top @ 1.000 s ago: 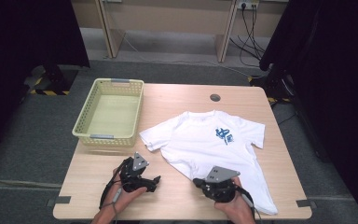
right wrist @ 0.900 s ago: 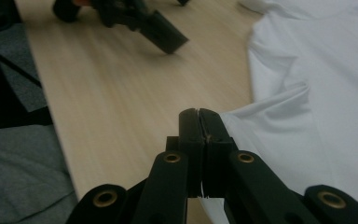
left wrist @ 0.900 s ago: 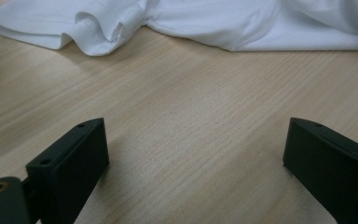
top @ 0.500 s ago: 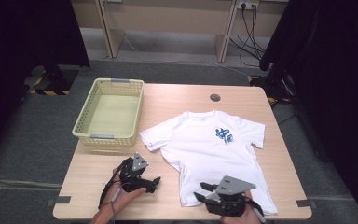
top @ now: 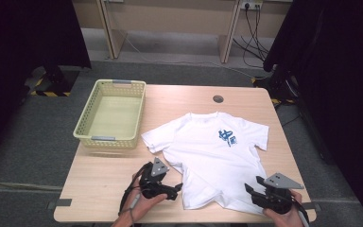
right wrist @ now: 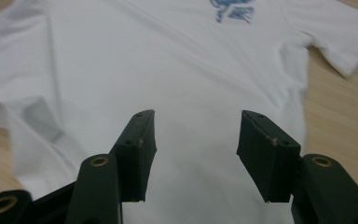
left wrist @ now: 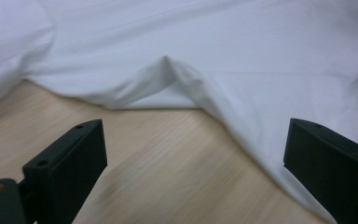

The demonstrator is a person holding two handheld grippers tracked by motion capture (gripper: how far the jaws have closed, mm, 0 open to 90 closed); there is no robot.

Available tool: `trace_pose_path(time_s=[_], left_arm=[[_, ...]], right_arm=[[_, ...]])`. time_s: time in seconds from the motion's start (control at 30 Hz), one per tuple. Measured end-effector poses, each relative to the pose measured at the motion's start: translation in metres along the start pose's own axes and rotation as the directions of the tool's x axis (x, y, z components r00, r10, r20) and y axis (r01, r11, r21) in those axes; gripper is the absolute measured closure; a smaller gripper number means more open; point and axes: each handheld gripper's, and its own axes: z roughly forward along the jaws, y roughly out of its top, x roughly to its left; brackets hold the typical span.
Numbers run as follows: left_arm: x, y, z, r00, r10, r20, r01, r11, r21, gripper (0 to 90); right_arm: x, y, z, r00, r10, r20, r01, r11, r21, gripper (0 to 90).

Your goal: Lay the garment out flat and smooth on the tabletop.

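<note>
A yellow basket (top: 111, 115) stands empty at the table's (top: 104, 189) far-left corner, probably waiting for the garment once it is folded. Near the front edge, the left claw (top: 176, 187) is released, jaws wide and clear of the cloth, aimed at the left side of the white T-shirt (top: 212, 156), which lies spread flat across the table's middle and right. The right claw (top: 248, 190), at the front-right corner by the hem, has just been opening and grips nothing, the shirt lying flat beneath its parted jaws.
</note>
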Motion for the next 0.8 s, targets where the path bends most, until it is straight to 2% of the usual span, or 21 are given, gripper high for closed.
trace_pose_path(time_s=[0.1,0.2,0.23,0.3,0.4,0.5,0.67,0.8], left_arm=[[-0.013,-0.004,0.008,0.9994,0.025,0.022,-0.026,0.9994,0.021,5.1],[-0.016,-0.010,0.013,0.9994,0.032,0.009,-0.033,0.9983,0.047,5.1],[-0.018,-0.012,0.012,0.9987,0.051,-0.006,-0.051,0.9973,0.052,4.4],[-0.023,-0.015,0.010,0.9929,0.114,-0.033,-0.111,0.9906,0.080,4.6],[-0.025,-0.022,0.003,0.9911,0.132,-0.015,-0.131,0.9884,0.078,4.2],[-0.023,-0.031,-0.010,0.9894,0.145,0.002,-0.145,0.9856,0.088,4.2],[-0.023,-0.047,-0.033,0.9877,0.156,0.016,-0.157,0.9806,0.118,4.3],[-0.027,-0.052,-0.040,0.9853,0.167,0.035,-0.170,0.9769,0.129,4.3]], right_arm=[[-0.014,-0.012,-0.002,0.9975,0.026,0.066,-0.028,0.999,0.033,46.1],[-0.024,-0.029,-0.004,0.9955,0.063,0.071,-0.067,0.996,0.054,46.0],[-0.025,-0.034,-0.005,0.9951,0.070,0.070,-0.075,0.995,0.062,45.9],[-0.025,-0.044,-0.008,0.9958,0.075,0.053,-0.079,0.995,0.066,45.7],[-0.027,-0.054,-0.012,0.9952,0.089,0.041,-0.091,0.995,0.039,46.0],[-0.030,-0.056,-0.017,0.9938,0.088,0.067,-0.092,0.995,0.050,45.9],[-0.036,-0.062,-0.021,0.9901,0.123,0.067,-0.126,0.991,0.041,44.9],[-0.033,-0.059,-0.022,0.9914,0.106,0.077,-0.111,0.992,0.067,42.8]])
